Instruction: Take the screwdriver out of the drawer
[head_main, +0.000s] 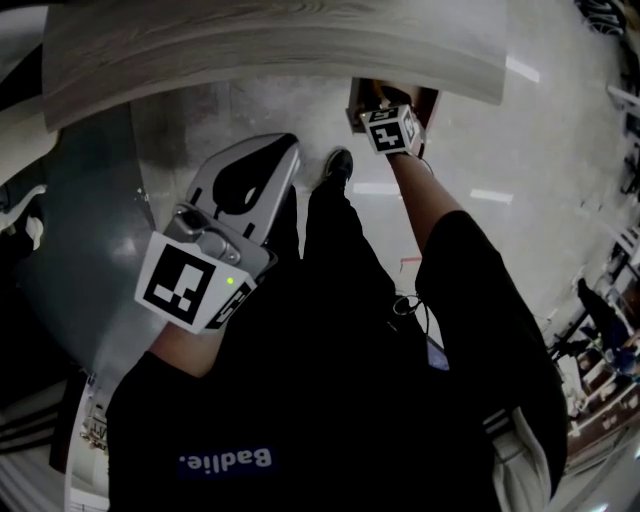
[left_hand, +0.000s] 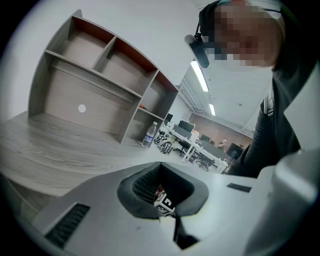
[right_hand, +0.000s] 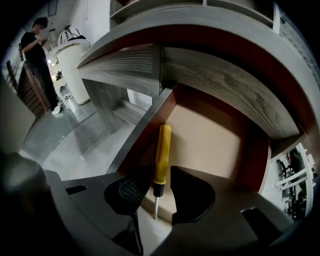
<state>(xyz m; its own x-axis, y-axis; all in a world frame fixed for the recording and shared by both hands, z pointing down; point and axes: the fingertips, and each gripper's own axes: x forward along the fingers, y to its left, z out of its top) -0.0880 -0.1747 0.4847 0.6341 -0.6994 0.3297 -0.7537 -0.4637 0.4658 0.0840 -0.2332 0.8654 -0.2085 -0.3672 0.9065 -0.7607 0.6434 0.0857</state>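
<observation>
A screwdriver (right_hand: 161, 152) with a yellow handle and a thin metal shaft lies in the open drawer (right_hand: 215, 135), along its left wall, tip towards me. My right gripper (right_hand: 158, 171) points steeply down into the drawer, and its jaws stand open on either side of the handle's lower end. No pad visibly presses on it. In the head view only its marker cube (head_main: 392, 130) shows at the drawer (head_main: 356, 98) under the desk edge. My left gripper (head_main: 283, 150) hangs over the floor to the left, jaws together and empty.
The curved wooden desk top (head_main: 270, 45) overhangs the drawer. A shelf unit (left_hand: 100, 85) and a water bottle (left_hand: 148, 135) stand on the desk (left_hand: 55, 150). A shoe (head_main: 338, 165) is on the floor below. A person (right_hand: 39, 50) stands far off beside a white pedestal (right_hand: 75, 70).
</observation>
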